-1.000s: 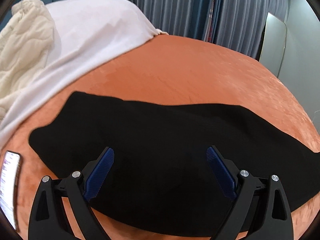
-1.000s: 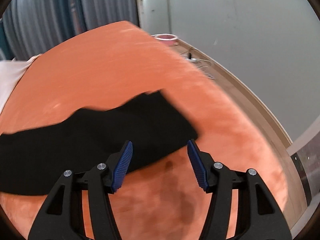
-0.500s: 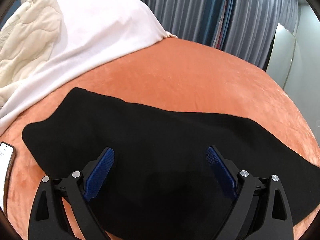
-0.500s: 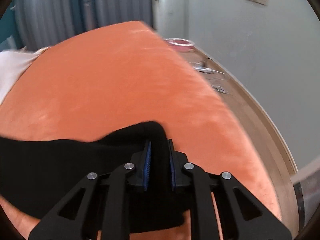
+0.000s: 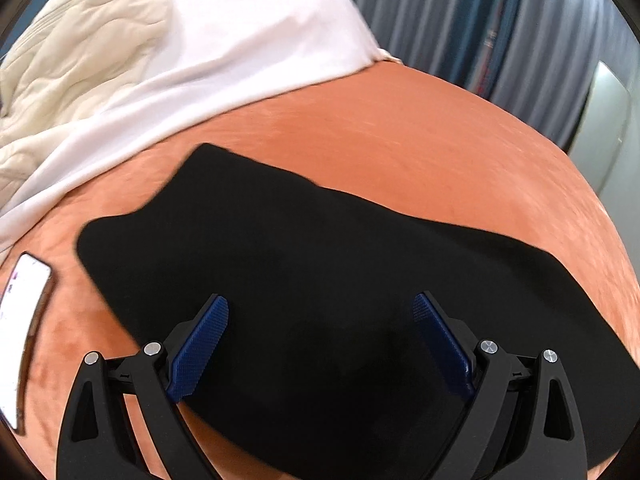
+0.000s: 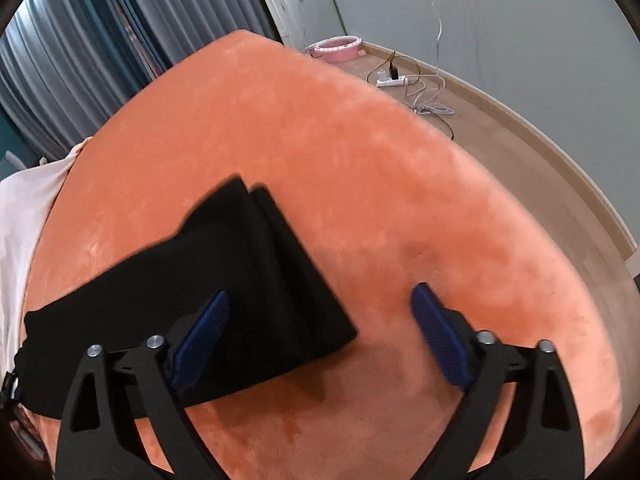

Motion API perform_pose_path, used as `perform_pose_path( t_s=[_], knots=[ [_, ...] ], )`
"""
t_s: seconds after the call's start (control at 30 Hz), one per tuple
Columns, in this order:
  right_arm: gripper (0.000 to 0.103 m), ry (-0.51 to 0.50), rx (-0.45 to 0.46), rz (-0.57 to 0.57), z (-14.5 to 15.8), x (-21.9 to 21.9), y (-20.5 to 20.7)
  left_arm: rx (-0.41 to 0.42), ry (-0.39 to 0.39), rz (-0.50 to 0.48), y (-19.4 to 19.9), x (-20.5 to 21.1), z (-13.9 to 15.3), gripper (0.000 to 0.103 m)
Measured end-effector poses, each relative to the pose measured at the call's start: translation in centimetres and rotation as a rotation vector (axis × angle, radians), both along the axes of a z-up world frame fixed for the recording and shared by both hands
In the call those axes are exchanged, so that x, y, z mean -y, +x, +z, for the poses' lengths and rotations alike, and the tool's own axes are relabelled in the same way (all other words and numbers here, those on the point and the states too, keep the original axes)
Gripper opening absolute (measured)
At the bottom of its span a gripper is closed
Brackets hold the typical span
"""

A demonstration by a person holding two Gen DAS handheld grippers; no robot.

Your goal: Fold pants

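Right wrist view: your right hand-held gripper [image 6: 320, 332], jaws just opened wide, has released the black pants [image 6: 224, 280], laid flat on the orange bed [image 6: 360, 152] for folding; your left hand-held gripper [image 5: 320, 340] hovers open, empty.

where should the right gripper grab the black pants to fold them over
Probably the cuff end of the black pants, nearest corner, approached from the bare orange bedspread on the right. The layered leg ends lie flat there, and the right hand-held gripper, jaws just opened, already straddles that edge.
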State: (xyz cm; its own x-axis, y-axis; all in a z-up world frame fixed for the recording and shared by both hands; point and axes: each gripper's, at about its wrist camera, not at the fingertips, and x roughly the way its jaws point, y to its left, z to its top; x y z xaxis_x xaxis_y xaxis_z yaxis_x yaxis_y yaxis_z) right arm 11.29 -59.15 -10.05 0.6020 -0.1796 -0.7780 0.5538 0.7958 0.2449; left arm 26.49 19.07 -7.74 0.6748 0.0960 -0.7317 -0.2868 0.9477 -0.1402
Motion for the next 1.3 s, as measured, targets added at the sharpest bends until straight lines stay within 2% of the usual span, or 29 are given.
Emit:
perform_pose_path(
  t_s=[0.03, 0.07, 0.1, 0.13, 0.2, 0.33, 0.43, 0.53, 0.63, 0.67, 0.77, 0.93, 1.0, 1.1, 1.13, 1.17, 1.23, 1.3],
  knots=[
    [0.084, -0.039, -0.016, 0.008, 0.1, -0.7, 0.4, -0.008, 0.015, 0.015, -0.1, -0.5, 0.1, 0.092],
    [0.057, -0.047, -0.017, 0.016, 0.4, -1.2, 0.3, -0.014, 0.03, 0.023, -0.2, -0.7, 0.2, 0.092],
    [0.041, -0.033, -0.005, 0.032, 0.8, -1.5, 0.4, -0.017, 0.036, 0.022, -0.3, -0.9, 0.4, 0.092],
    [0.02, 0.021, 0.014, 0.043, 1.1, -1.7, 0.5, -0.016, 0.031, 0.017, -0.4, -1.0, 0.5, 0.092],
    [0.02, 0.052, 0.041, 0.035, 1.9, -2.4, 0.5, -0.005, -0.002, 0.009, -0.5, -1.1, 0.9, 0.092],
    [0.02, 0.027, 0.146, 0.113, 7.1, -7.7, 1.9, 0.023, -0.051, -0.032, -0.9, -0.9, 1.7, 0.092],
    [0.02, 0.014, 0.217, 0.298, 11.5, -16.2, 4.2, 0.056, -0.07, -0.074, -1.4, -0.3, 2.5, 0.092],
    [0.02, 0.021, 0.222, 0.458, 12.8, -24.0, 6.7, 0.083, -0.027, -0.118, -1.9, 0.9, 3.2, 0.092],
    [0.02, 0.008, 0.193, 0.601, 12.1, -32.4, 9.9, 0.112, 0.02, -0.164, -2.6, 2.3, 3.9, 0.092],
    [0.02, 0.008, 0.166, 0.651, 10.9, -35.7, 11.2, 0.119, 0.029, -0.181, -2.6, 2.5, 4.0, 0.092],
    [0.02, -0.025, 0.094, 0.724, 7.9, -41.5, 14.1, 0.129, 0.037, -0.23, -2.6, 3.2, 4.2, 0.092],
    [0.021, -0.101, -0.05, 0.766, 2.1, -47.0, 16.1, 0.13, -0.012, -0.288, -2.5, 3.4, 4.4, 0.092],
    [0.024, -0.114, -0.051, 0.767, 2.1, -47.6, 16.2, 0.124, -0.016, -0.29, -2.4, 3.3, 4.6, 0.092],
    [0.036, -0.113, -0.038, 0.785, 3.3, -47.9, 15.8, 0.121, -0.001, -0.272, -2.5, 3.2, 4.7, 0.092],
    [0.044, -0.107, -0.022, 0.791, 4.0, -47.8, 15.2, 0.123, 0.001, -0.264, -2.5, 3.0, 4.7, 0.092],
    [0.061, -0.118, -0.005, 0.795, 4.7, -47.9, 14.3, 0.13, -0.001, -0.25, -2.6, 2.6, 4.9, 0.092],
    [0.082, -0.192, 0.017, 0.802, 5.7, -48.2, 13.1, 0.136, -0.01, -0.231, -2.8, 1.9, 5.1, 0.092],
    [0.082, -0.29, 0.012, 0.808, 5.5, -49.1, 12.3, 0.143, -0.034, -0.211, -3.1, 0.8, 5.2, 0.092]
  ],
)
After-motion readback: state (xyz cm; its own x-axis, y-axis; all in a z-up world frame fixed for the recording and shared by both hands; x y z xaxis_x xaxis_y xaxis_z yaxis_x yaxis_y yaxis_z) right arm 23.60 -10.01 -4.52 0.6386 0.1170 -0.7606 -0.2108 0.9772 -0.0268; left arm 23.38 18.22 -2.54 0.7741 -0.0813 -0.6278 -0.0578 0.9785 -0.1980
